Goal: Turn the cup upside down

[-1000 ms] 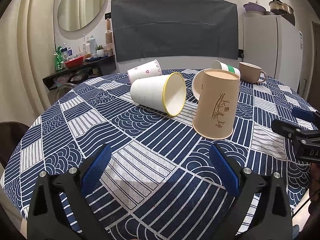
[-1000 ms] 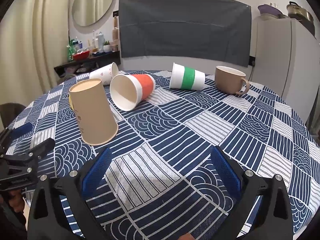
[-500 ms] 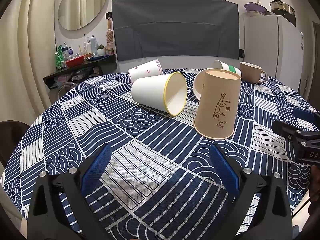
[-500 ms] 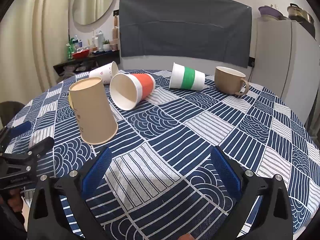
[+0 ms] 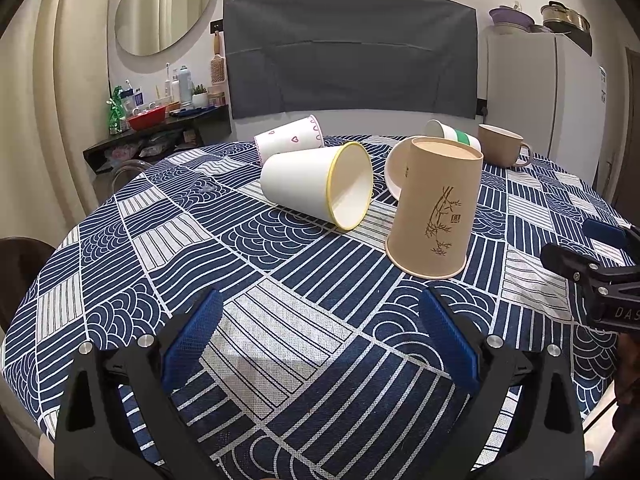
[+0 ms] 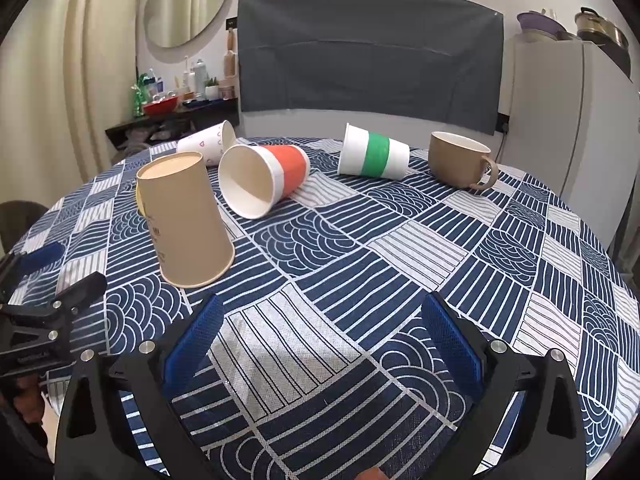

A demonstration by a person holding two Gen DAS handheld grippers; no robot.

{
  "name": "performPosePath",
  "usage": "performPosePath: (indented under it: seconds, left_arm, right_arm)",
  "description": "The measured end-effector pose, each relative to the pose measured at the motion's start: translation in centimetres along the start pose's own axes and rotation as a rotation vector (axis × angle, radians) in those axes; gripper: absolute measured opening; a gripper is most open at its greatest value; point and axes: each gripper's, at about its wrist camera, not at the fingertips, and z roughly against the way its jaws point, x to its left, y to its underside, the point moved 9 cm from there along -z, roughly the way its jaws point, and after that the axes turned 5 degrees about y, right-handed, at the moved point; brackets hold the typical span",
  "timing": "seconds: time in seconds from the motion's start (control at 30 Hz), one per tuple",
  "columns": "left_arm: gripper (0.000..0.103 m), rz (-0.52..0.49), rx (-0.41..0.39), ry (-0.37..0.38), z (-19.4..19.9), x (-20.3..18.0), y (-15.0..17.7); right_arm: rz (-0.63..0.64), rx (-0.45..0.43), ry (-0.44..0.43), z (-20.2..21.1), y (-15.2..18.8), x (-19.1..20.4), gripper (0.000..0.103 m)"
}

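A tan paper cup with a bamboo print (image 5: 434, 210) stands upside down on the patterned tablecloth (image 5: 280, 280); it also shows in the right wrist view (image 6: 184, 216). A yellow-rimmed white cup (image 5: 320, 184) lies on its side behind it. An orange-banded cup (image 6: 264, 178), a green-banded cup (image 6: 372, 156) and a heart-print cup (image 6: 208, 142) also lie on their sides. My left gripper (image 5: 320, 340) is open and empty, low over the near table edge. My right gripper (image 6: 320, 340) is open and empty, likewise near the front edge.
A brown ceramic mug (image 6: 460, 158) stands upright at the back right. A white fridge (image 6: 560, 120) is behind the table on the right, a cluttered shelf (image 6: 176, 114) at the back left. A dark chair back (image 5: 20, 264) is at the table's left.
Both grippers have drifted only slightly; the view of the cups has shifted a little. No cup has moved.
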Motion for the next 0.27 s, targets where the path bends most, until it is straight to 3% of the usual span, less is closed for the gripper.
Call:
performPosePath:
  seconds: [0.27]
  left_arm:
    - [0.096,0.044,0.015,0.038,-0.22,0.45,0.11]
  right_arm:
    - [-0.015,0.009,0.0,-0.18,0.08,-0.24,0.095]
